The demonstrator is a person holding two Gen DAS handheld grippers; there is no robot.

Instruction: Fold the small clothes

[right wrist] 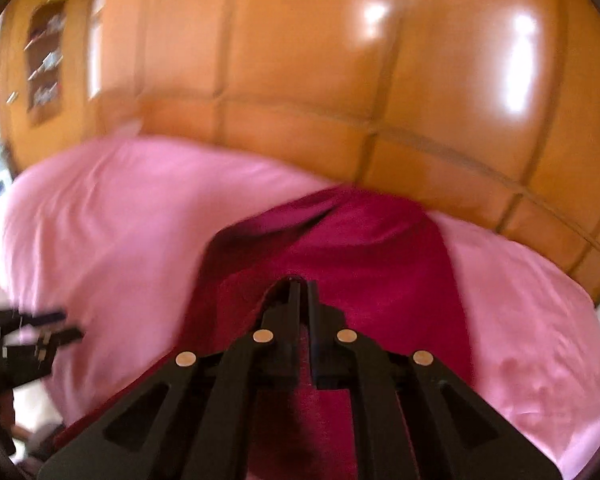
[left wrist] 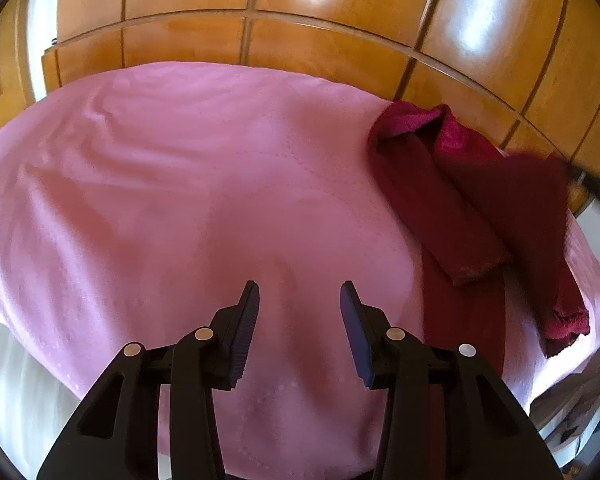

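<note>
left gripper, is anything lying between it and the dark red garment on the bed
Nothing visible. The left gripper hangs with its jaws apart and empty over bare pink bedspread; the dark red garment lies to its right with only smooth spread between. The right gripper is already shut on that garment's fabric.

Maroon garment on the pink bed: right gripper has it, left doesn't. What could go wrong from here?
1. The right gripper is shut on only a thin edge of the maroon garment, so the fabric may slip out.
2. The left gripper is open over bare pink bedspread, holding nothing; a one-handed lift could bunch the cloth.
3. One sleeve lies folded across the body and may flop open.
</note>
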